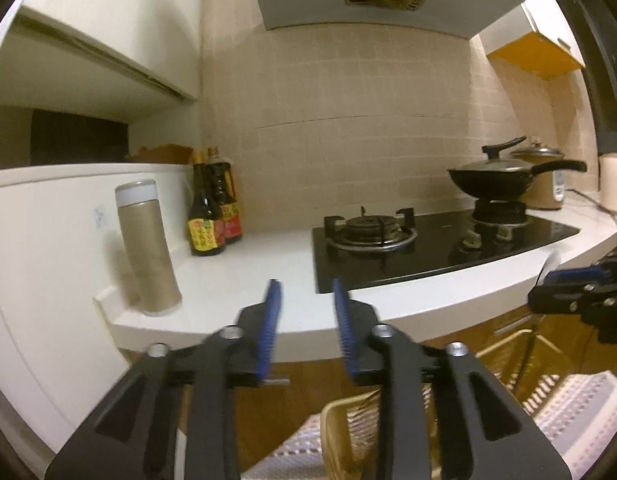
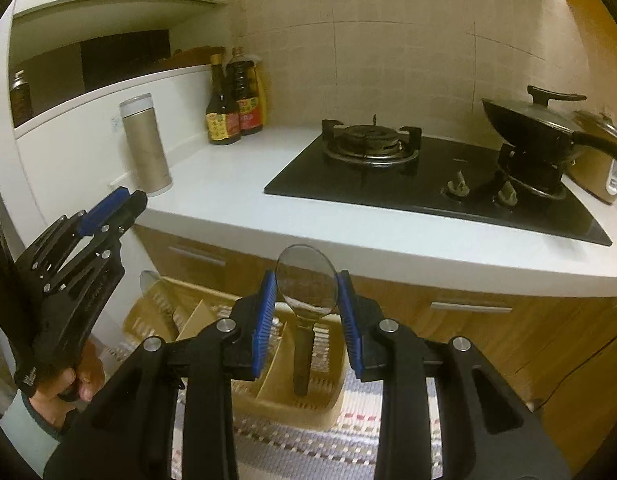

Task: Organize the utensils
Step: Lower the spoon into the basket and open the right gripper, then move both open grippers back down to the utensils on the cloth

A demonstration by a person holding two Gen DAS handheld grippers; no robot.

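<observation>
A steel spoon (image 2: 306, 280) stands upright, bowl up, in the right compartment of a beige utensil basket (image 2: 268, 396) on the floor mat. My right gripper (image 2: 306, 286) hovers over it, jaws apart on either side of the spoon's bowl, not clearly pressing it. Another spoon (image 2: 147, 280) sticks out of the basket's left end. My left gripper (image 1: 304, 296) is open and empty, in front of the counter edge; it also shows in the right wrist view (image 2: 120, 204). The basket's rim shows below it (image 1: 336, 412).
White counter (image 2: 236, 184) with a tan thermos (image 2: 146, 144), two sauce bottles (image 2: 232, 100), a black gas hob (image 2: 428, 176), a lidded wok (image 2: 536, 124) and a rice cooker (image 2: 604, 168). Wooden cabinet doors (image 2: 448, 332) lie below. A striped mat (image 2: 348, 440) covers the floor.
</observation>
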